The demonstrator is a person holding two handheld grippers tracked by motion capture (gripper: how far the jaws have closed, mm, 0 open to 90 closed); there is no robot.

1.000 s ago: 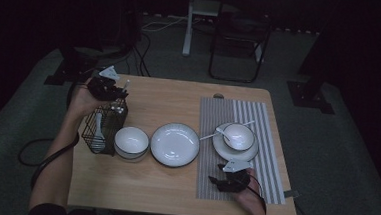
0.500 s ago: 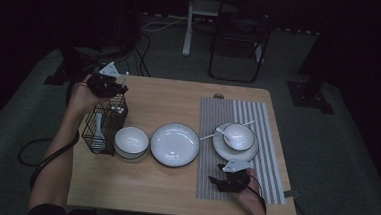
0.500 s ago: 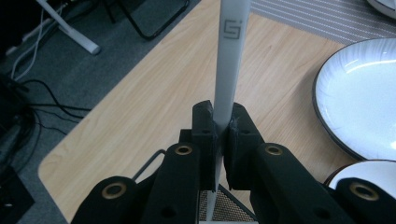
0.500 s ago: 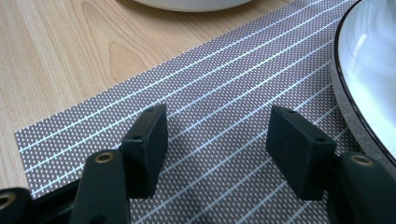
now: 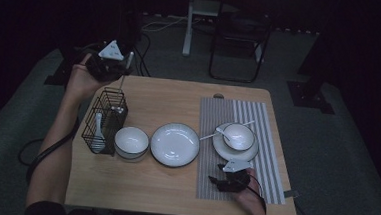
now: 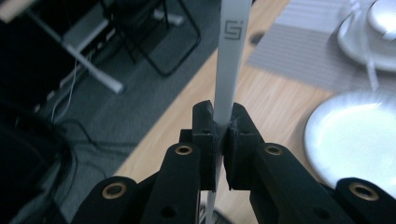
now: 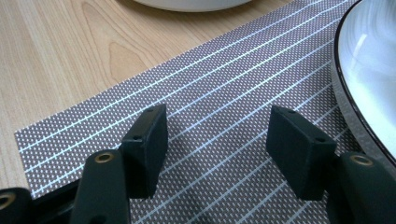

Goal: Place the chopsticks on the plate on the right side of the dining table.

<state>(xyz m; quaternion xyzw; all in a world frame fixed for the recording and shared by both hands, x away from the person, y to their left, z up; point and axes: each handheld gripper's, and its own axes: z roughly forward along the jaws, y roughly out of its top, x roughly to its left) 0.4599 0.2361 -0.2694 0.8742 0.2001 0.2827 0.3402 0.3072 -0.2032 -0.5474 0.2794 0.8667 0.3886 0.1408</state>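
High view: your left gripper point(image 5: 112, 66) hangs over the table's ten o'clock corner, above the black wire basket point(image 5: 105, 121), its jaws pinched tight on the flat white plastic handle of a utensil point(image 5: 126, 68). Your left gripper view shows that white handle point(image 6: 229, 65) standing straight up between the black pads point(image 6: 205, 135), a square logo printed near the top; what kind of utensil it is, you cannot tell. Your right gripper point(image 5: 229, 181) rests at five o'clock on the grey striped woven placemat point(image 5: 262, 122), jaws standing apart with nothing between them, just beside the rim of the white saucer point(image 5: 236, 151) at its twelve o'clock.
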